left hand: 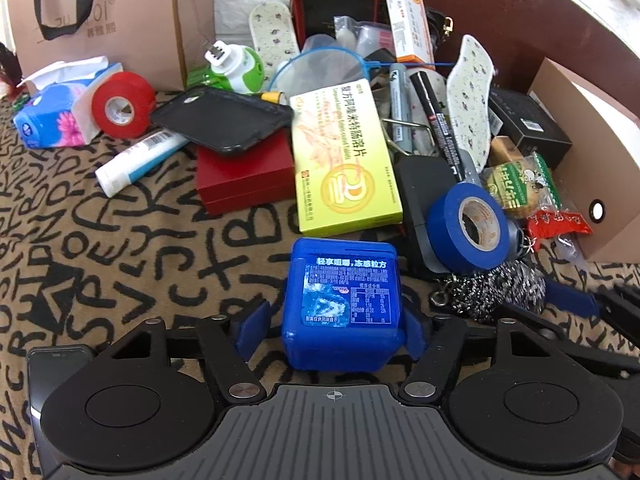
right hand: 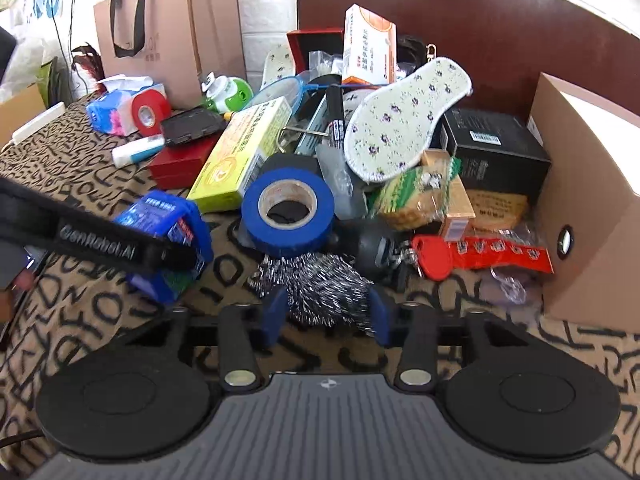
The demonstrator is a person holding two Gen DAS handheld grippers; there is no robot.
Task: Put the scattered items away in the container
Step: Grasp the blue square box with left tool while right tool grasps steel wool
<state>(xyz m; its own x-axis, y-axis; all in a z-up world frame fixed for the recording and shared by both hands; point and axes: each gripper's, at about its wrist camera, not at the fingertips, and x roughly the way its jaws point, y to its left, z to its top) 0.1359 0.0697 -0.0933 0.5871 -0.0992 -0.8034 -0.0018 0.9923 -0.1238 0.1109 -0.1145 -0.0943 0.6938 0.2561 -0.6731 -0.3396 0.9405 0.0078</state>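
Note:
A blue plastic gum box (left hand: 340, 304) stands between the fingers of my left gripper (left hand: 336, 326). The left finger stands a little off it and the right finger is hidden behind it, so the gripper is open around it. It also shows in the right wrist view (right hand: 168, 240). My right gripper (right hand: 326, 316) is open around a steel wool scourer (right hand: 320, 284), its fingers at the scourer's sides. The brown cardboard container (right hand: 592, 184) stands at the right, with a black box (right hand: 496, 148) in it.
A pile lies on the patterned cloth: blue tape roll (right hand: 288, 208), yellow-green medicine box (left hand: 344, 156), red box (left hand: 244, 176), black phone case (left hand: 224, 116), red tape roll (left hand: 120, 104), tissue pack (left hand: 56, 116), white tube (left hand: 136, 160), floral insole (right hand: 400, 120), markers, cookie pack (right hand: 416, 196), red key tag (right hand: 472, 258). A paper bag (left hand: 108, 12) stands behind.

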